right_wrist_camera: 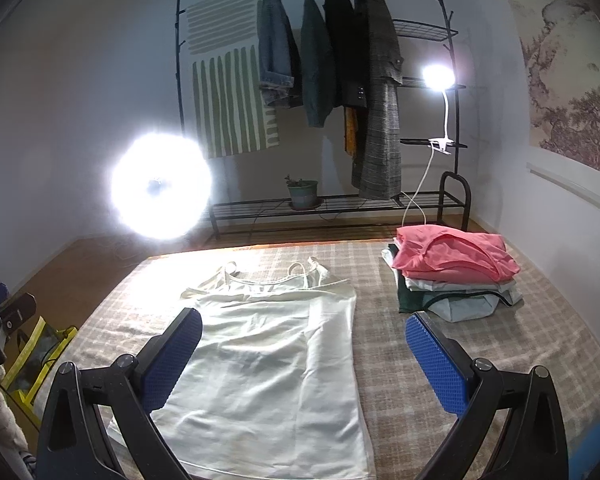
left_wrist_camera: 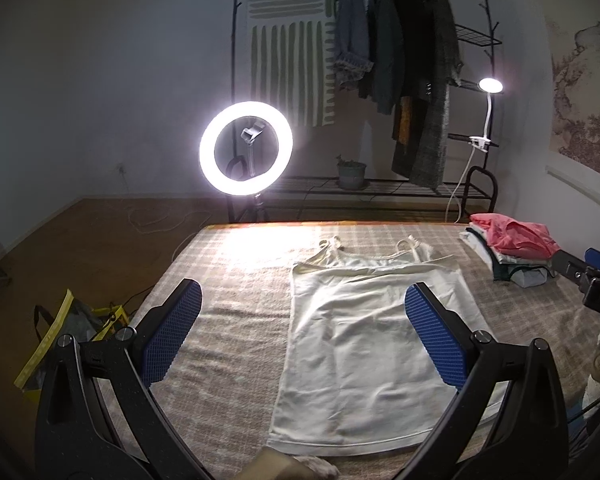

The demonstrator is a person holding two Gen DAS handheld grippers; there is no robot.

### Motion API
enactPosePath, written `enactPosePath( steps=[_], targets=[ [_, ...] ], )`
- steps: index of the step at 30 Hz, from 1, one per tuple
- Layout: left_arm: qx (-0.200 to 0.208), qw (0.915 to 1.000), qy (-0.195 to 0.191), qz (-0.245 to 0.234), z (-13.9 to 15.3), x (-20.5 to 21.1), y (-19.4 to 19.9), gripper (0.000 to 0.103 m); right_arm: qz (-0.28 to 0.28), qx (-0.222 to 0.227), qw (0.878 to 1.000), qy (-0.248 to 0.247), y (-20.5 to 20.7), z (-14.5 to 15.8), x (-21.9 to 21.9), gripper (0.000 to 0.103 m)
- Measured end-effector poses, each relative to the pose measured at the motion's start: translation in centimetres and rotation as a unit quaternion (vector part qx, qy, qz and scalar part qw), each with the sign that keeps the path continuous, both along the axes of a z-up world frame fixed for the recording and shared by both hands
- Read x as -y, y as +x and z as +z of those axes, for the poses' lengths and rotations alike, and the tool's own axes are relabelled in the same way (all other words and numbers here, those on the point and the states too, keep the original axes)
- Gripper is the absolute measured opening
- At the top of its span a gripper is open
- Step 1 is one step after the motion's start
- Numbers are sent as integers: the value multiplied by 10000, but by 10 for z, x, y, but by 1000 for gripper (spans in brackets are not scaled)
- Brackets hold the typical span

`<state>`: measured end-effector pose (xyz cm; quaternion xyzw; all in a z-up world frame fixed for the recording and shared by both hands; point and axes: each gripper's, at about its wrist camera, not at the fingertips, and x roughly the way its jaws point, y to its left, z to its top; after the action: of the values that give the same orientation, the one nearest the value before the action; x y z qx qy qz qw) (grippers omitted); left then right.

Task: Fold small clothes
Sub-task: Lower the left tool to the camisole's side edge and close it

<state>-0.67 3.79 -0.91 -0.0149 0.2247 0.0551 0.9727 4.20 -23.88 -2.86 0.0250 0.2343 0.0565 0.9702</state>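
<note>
A white camisole (left_wrist_camera: 364, 344) (right_wrist_camera: 268, 364) lies spread flat on the plaid bed cover (left_wrist_camera: 228, 300) (right_wrist_camera: 412, 360), straps toward the far edge, hem nearest me. My left gripper (left_wrist_camera: 304, 336) hovers open above its left half, blue pads wide apart and empty. My right gripper (right_wrist_camera: 304, 364) hovers open over the garment's right half, also empty. The right gripper's body (left_wrist_camera: 592, 280) shows at the right edge of the left wrist view. The left gripper's body (right_wrist_camera: 4, 324) shows at the left edge of the right wrist view.
A stack of folded clothes topped by a pink piece (left_wrist_camera: 512, 248) (right_wrist_camera: 456, 264) sits at the bed's far right. A lit ring light (left_wrist_camera: 246, 148) (right_wrist_camera: 162, 186) stands beyond the bed. Behind are a clothes rack (right_wrist_camera: 340, 80), a clip lamp (right_wrist_camera: 438, 78) and a yellow-trimmed bag (left_wrist_camera: 60, 332) on the floor.
</note>
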Motion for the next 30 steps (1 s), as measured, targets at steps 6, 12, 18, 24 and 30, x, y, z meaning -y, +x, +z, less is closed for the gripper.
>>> enactPosePath(
  steps=[6, 12, 18, 24, 30],
  targets=[
    [-404, 9989, -157, 152, -27, -29, 11, 102, 302, -45, 9993, -213, 15, -2, -20, 103],
    [-1032, 9929, -561, 186, -67, -55, 18, 75, 1012, -95, 9947, -157, 38, -8, -38, 103],
    [-2000, 9640, -1742, 193, -122, -76, 26, 60, 1505, -321, 9866, -550, 83, -5, -75, 97],
    [-2672, 9309, -2458, 391, -174, -82, 31, 48, 2250, -1275, 9657, -215, 151, -20, -130, 63],
    [-3052, 9130, -2655, 530, -206, -85, 34, 48, 2497, -2085, 9456, 45, 213, -53, -184, 52]
  ],
)
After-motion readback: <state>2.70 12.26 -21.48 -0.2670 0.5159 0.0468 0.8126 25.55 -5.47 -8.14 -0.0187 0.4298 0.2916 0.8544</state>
